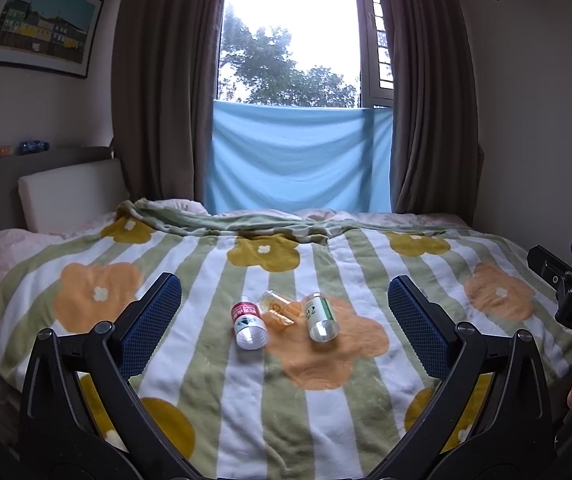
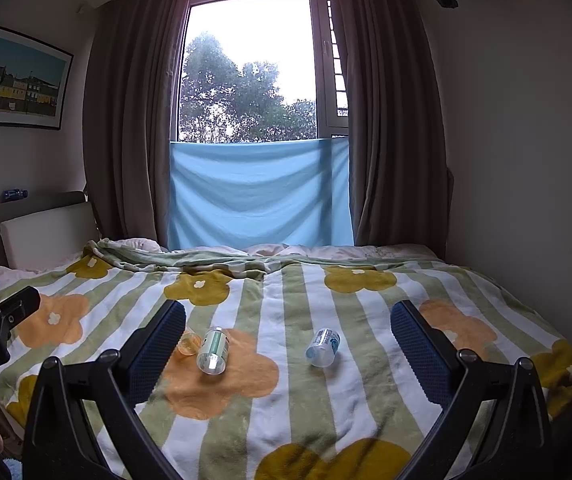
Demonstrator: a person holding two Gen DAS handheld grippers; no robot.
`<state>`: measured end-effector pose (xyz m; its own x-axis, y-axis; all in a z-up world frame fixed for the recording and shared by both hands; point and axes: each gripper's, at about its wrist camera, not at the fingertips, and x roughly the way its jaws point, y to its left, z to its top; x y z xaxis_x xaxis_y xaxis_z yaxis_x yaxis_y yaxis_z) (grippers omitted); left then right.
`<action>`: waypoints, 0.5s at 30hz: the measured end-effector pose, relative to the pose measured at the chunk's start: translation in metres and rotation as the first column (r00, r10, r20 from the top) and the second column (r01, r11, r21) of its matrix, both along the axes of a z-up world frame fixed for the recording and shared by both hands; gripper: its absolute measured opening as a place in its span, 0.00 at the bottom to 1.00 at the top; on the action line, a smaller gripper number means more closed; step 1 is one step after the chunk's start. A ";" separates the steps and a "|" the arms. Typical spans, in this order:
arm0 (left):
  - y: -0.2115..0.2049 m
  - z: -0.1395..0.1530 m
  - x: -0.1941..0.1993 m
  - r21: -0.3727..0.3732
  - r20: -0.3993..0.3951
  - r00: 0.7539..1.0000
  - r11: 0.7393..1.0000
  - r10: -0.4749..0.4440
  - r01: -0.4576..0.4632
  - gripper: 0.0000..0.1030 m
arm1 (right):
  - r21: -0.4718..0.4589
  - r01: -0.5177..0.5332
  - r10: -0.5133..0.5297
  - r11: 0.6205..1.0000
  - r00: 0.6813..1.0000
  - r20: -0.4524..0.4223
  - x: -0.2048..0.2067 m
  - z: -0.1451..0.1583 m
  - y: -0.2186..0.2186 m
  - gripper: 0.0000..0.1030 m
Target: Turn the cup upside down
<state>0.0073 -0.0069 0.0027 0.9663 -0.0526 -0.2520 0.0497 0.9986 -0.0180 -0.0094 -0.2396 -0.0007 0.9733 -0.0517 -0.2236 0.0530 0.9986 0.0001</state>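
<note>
Cups, four in all across the two views, lie on their sides on the flower-patterned blanket (image 1: pixel 189 360) that covers the bed; none stands upright or inverted, so the flip appears not yet begun. In the left wrist view three lie close together: a red-labelled cup (image 1: pixel 249 323), an orange cup (image 1: pixel 280 310) and a green-labelled cup (image 1: pixel 320 318), the orange one touching or nearly touching its neighbours. In the right wrist view the green-labelled cup (image 2: pixel 213 350) and the orange cup (image 2: pixel 189 343) reappear at left, the latter partly hidden behind a finger, while a blue-labelled cup (image 2: pixel 323 347) lies well apart to their right.

The left gripper (image 1: pixel 284 320) is spread wide and holds nothing; the cluster of three lies ahead of it, between the lines of its two fingers. The right gripper (image 2: pixel 288 342) is likewise spread wide and empty; the blue-labelled cup lies ahead and near its centre line.

Each cup's long axis runs roughly away from the camera, one end facing the viewer, tilted slightly off straight. Which end is the mouth cannot be told with certainty. Judged from position, the right hand is better placed for the isolated blue-labelled cup, the left for the cluster. A grasp across the cup's width suits the spread fingers; the soft blanket may let an inverted cup tip.
</note>
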 end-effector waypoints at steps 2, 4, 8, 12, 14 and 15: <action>-0.001 0.000 0.001 0.001 0.000 1.000 1.000 0.001 -0.001 1.00 | 0.000 0.000 0.000 1.000 1.000 0.001 -0.001 -0.001 0.000 1.00; 0.000 0.000 0.000 0.001 0.002 1.000 1.000 0.001 -0.001 1.00 | 0.001 0.000 0.000 1.000 1.000 0.001 -0.001 -0.001 0.000 0.99; -0.001 0.000 0.000 0.001 0.001 1.000 1.000 0.001 -0.001 1.00 | 0.001 0.000 0.000 1.000 1.000 0.001 -0.001 -0.001 0.000 0.99; 0.000 0.000 -0.001 0.000 0.001 1.000 1.000 0.000 0.000 1.00 | 0.000 0.000 0.000 1.000 1.000 0.000 -0.001 -0.002 0.000 0.99; 0.000 -0.001 -0.001 0.002 0.001 1.000 1.000 0.001 -0.001 1.00 | 0.001 -0.001 0.001 1.000 1.000 -0.001 -0.001 -0.002 0.000 1.00; 0.000 -0.001 -0.002 0.001 0.001 1.000 1.000 0.000 0.000 1.00 | 0.001 0.000 0.000 1.000 1.000 -0.001 -0.001 -0.002 0.000 1.00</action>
<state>0.0058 -0.0071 0.0014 0.9665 -0.0525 -0.2512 0.0500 0.9986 -0.0166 -0.0107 -0.2395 -0.0026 0.9732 -0.0513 -0.2242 0.0529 0.9986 0.0010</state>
